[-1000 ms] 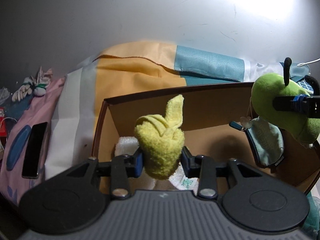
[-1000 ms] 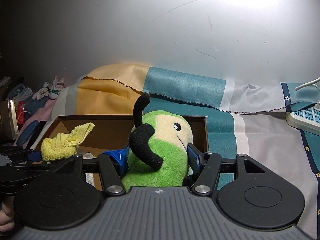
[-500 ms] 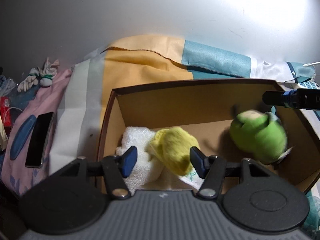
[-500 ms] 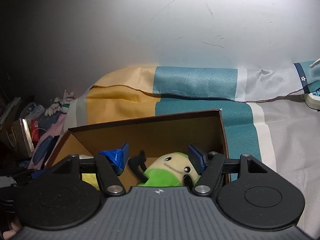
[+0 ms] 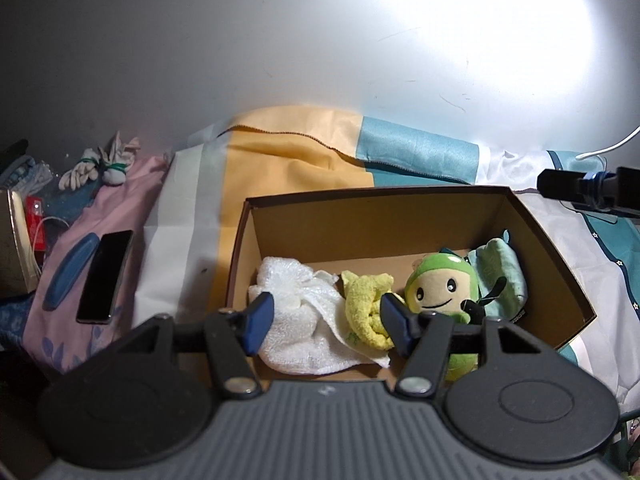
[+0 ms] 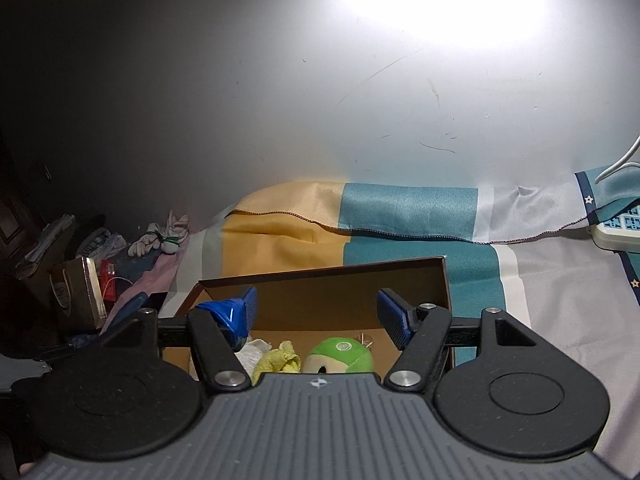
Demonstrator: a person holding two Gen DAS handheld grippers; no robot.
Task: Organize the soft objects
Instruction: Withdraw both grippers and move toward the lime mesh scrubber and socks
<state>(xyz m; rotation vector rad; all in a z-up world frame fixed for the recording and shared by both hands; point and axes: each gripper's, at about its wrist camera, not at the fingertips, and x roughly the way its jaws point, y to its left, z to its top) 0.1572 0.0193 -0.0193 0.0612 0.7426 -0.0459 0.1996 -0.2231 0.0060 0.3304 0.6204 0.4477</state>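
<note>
The left gripper (image 5: 326,322) hangs above the near edge of the cardboard box (image 5: 548,264) with its jaws released and nothing pinched between them; they opened within the last second and have since held that width. Below and beyond the blue pads, on the box floor, lie the white towel (image 5: 296,320) and the yellow cloth (image 5: 366,308), the cloth resting partly on the towel and just beside the right-hand pad as the left wrist camera sees it (whether it touches that pad cannot be told). The green plush toy (image 5: 438,292) sits face up to the right of the cloth, outside the span of these jaws, and a pale teal pouch (image 5: 500,270) leans against the box's right wall behind it. The right gripper (image 6: 318,314) is likewise released, its jaws having just been opening, with empty air between the pads; the plush toy's green crown (image 6: 342,354) shows low in that view, beneath the jaws and apart from them, next to the yellow cloth. The box stands on a bed sheet (image 5: 288,184) striped yellow, teal and white. A dark phone (image 5: 105,276) lies on the pink fabric to the left, well apart from the box.
</note>
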